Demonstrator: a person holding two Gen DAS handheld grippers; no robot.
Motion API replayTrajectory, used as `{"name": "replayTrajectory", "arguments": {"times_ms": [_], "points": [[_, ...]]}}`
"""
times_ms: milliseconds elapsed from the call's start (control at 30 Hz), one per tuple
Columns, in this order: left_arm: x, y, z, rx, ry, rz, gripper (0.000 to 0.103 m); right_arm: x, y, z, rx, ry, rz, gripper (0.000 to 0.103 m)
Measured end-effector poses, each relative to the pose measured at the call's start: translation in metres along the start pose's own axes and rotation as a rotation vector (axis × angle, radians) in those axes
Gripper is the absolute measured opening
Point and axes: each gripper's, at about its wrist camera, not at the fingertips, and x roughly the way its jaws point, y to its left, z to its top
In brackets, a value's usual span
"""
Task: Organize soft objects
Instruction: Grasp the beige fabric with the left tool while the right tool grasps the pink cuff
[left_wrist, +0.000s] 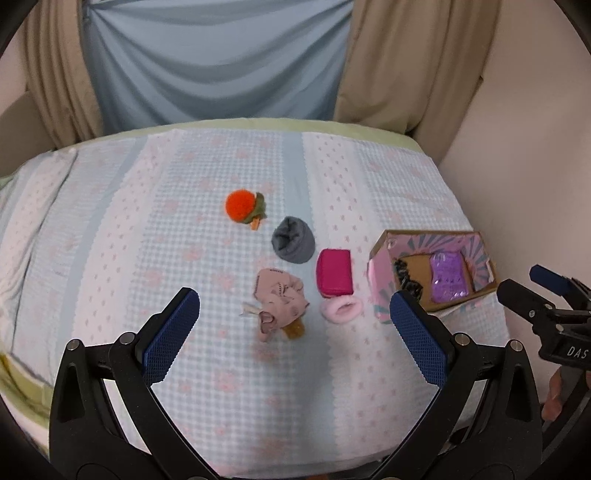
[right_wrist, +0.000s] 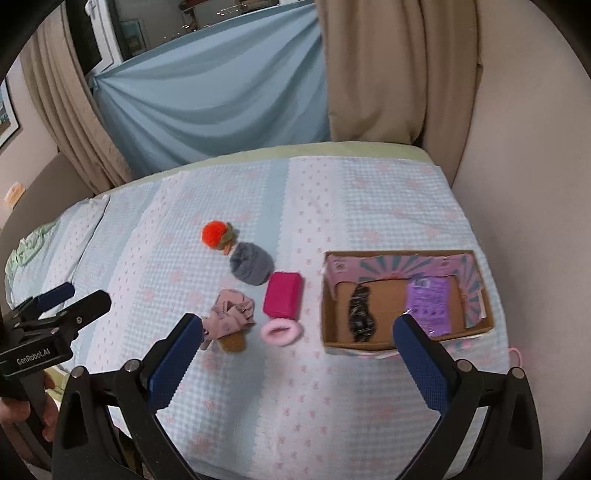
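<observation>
left gripper: jaws apart, empty, raised above pink plush toy
right gripper: jaws apart, empty
cardboard box: open-topped beside the loose items, likely the drop-off

We see open bed btwn us & the items. Cardboard box w/ raised walls blocks the right; pink pouch & pink ring sit just beside it, narrow gap.

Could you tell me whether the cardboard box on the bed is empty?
Not empty: the cardboard box holds a purple packet and a black scrunchie.
</observation>
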Motion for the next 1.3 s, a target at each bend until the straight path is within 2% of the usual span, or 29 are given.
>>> {"name": "replayTrajectory", "arguments": {"times_ms": [200, 400, 467, 633, 700, 1033, 1300], "points": [[0.046, 0.028, -0.017, 0.009, 0.044, -0.059, 0.103, 0.041, 0.027, -0.025, 0.002, 0.001, -0.005, 0.103], [0.114, 0.054, -0.029, 0.004, 0.116, -0.129, 0.103, 0.097, 0.049, -0.061, -0.024, 0.022, -0.020, 0.103], [0.138, 0.057, -0.032, 0.034, 0.148, -0.169, 0.103, 0.118, 0.050, -0.076, -0.014, 0.054, -0.024, 0.103], [0.199, 0.051, -0.044, 0.176, 0.201, -0.203, 0.103, 0.168, 0.052, -0.103, 0.011, 0.088, -0.033, 0.103], [0.227, 0.049, -0.049, 0.221, 0.245, -0.225, 0.103, 0.187, 0.053, -0.110, 0.007, 0.091, -0.042, 0.103], [0.321, 0.041, -0.060, 0.290, 0.387, -0.265, 0.103, 0.261, 0.050, -0.118, -0.044, 0.079, -0.058, 0.102], [0.368, 0.027, -0.062, 0.308, 0.484, -0.272, 0.102, 0.297, 0.042, -0.106, -0.064, 0.086, -0.059, 0.101]]}}
